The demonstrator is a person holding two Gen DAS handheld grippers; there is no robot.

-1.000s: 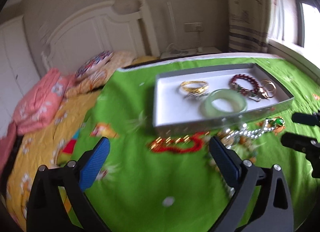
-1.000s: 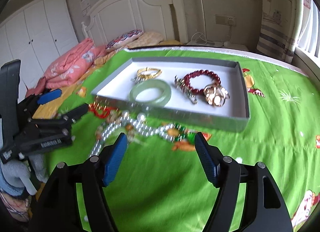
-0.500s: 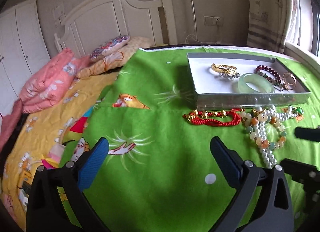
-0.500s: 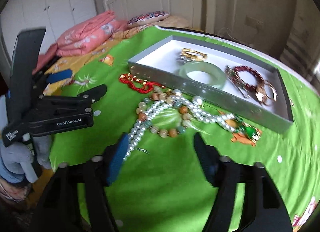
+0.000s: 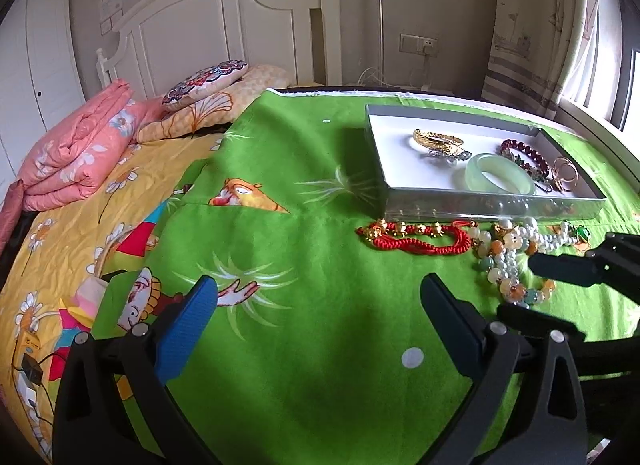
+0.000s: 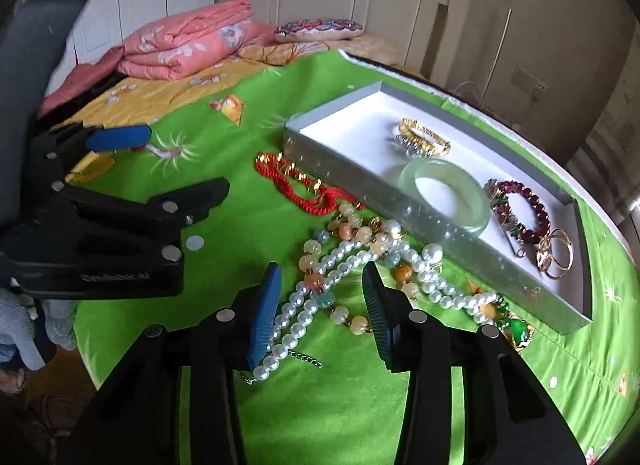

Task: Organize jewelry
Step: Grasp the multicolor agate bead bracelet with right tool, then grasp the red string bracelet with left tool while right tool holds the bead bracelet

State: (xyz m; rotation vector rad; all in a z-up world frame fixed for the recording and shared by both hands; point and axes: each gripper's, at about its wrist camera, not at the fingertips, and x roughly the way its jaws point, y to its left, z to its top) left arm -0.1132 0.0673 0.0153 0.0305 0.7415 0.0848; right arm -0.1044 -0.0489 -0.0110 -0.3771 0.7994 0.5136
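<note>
A grey tray on the green cloth holds a gold bangle, a jade bangle, a dark red bead bracelet and gold rings. In front of it lie a red cord necklace, a pearl necklace and a stone bead strand. My right gripper is open, its blue pads on either side of the pearls and beads. My left gripper is open and empty over bare cloth, left of the jewelry.
The green cloth covers a round table beside a bed with a pink quilt and pillows. A white headboard and a wardrobe stand behind. A curtain and a window are at the right.
My right gripper has come down and forward over the pearl necklace, its fingers narrower than before. My left gripper has pulled back and to the left, away from the tray.
</note>
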